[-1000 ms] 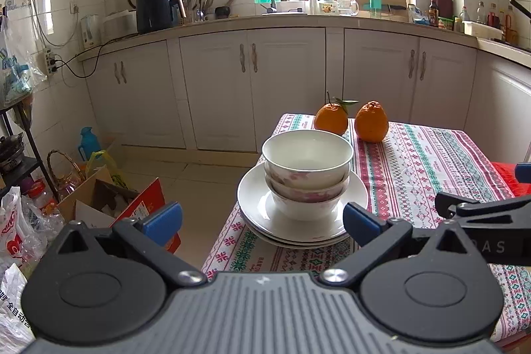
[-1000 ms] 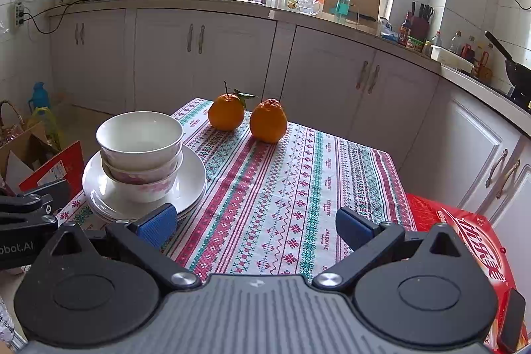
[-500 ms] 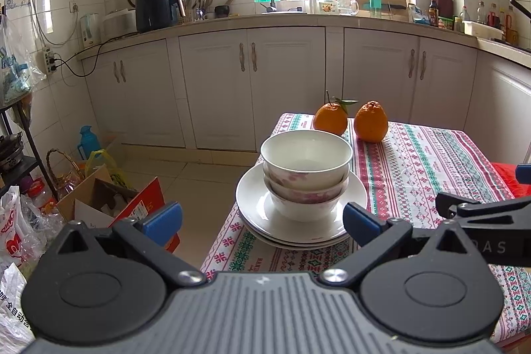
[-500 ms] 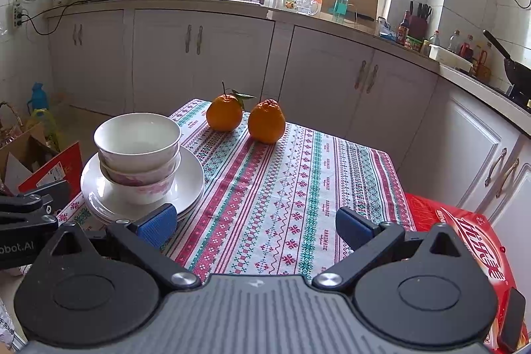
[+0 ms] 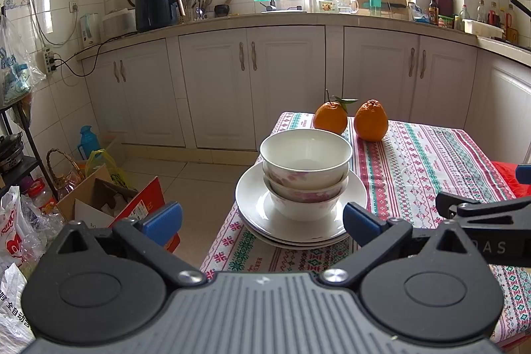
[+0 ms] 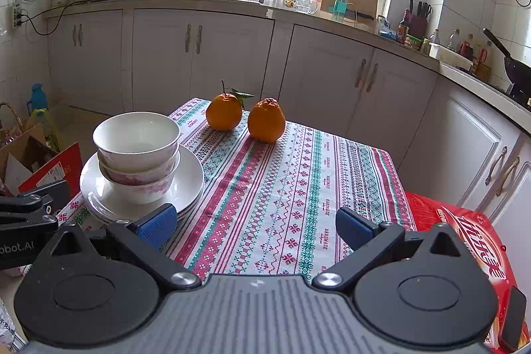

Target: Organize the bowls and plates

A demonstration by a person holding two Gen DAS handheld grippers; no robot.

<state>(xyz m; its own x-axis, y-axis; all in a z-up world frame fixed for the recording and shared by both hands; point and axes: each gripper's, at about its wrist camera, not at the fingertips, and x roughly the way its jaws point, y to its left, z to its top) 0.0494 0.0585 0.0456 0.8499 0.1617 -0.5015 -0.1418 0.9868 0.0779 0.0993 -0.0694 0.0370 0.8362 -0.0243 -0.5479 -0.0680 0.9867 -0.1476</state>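
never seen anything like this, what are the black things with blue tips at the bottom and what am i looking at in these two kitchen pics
There is no robot here. A person holds a hand tool in each hand, and each tool has a two-finger gripper with blue pads. A wide-angle camera on each tool looks forward along its fingers, so you see the black body and blue tips at the bottom.

One picture comes from the left gripper, the other from the right gripper. Both are open and hold nothing. Each also shows a bit of the other tool at its edge.

Ahead is a table with a patterned tablecloth. On it, stacked plates carry two nested bowls. Behind them sit two oranges, one with a leaf. A red bag is at the right edge of the table. Kitchen cabinets and a window fill the background.
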